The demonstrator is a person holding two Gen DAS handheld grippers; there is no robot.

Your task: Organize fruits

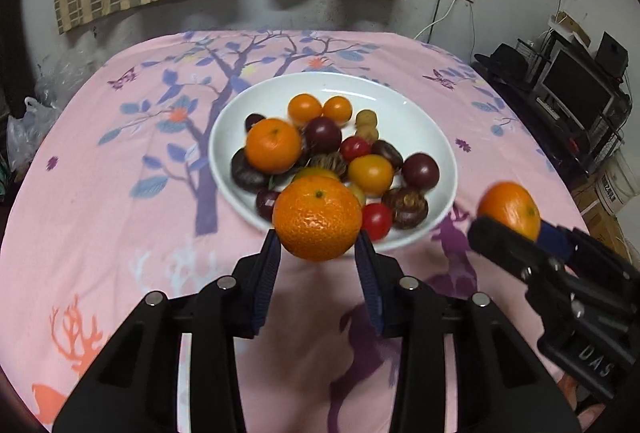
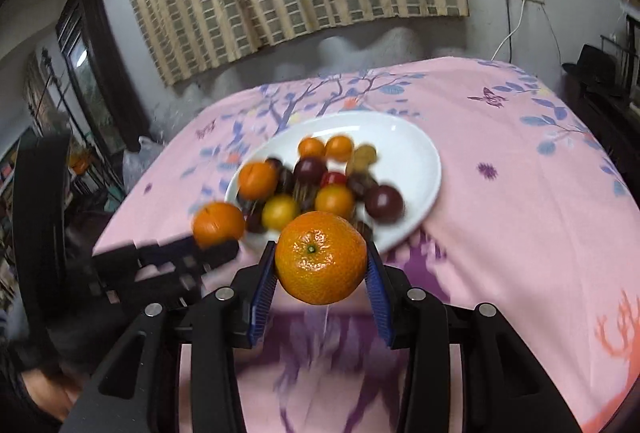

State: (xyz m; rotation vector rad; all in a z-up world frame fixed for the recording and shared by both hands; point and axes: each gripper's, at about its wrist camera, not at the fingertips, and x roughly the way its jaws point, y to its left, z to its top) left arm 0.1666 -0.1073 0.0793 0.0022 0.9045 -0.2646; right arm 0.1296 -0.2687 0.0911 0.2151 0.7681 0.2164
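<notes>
Orange mandarin (image 1: 318, 219) sits clamped between the blue-padded fingers of the left gripper (image 1: 318, 245), stem end facing up toward the camera. A second mandarin (image 2: 321, 257) is clamped the same way in the right gripper (image 2: 321, 269), its green stem scar facing the lens. Both fruits are held above the pink printed tablecloth (image 1: 100, 193), on the near side of the plate.

Ahead of both grippers lies the white plate (image 1: 400, 105), loaded with mixed fruit: a third mandarin (image 1: 273, 145) at the left of the pile, two small orange tomatoes (image 1: 305, 108) at the far side, dark purple round fruits (image 1: 420, 171), red cherry tomatoes (image 1: 376, 221), brown chestnut-like pieces (image 1: 405, 208), and a yellow-orange tomato (image 1: 370, 174) in the middle.

From the left wrist view, the right gripper with its fruit appears off to the right, beside the plate rim. From the right wrist view, the left gripper shows to the left, its mandarin just at the plate's near-left edge. Both views are motion-blurred around the plate.
</notes>
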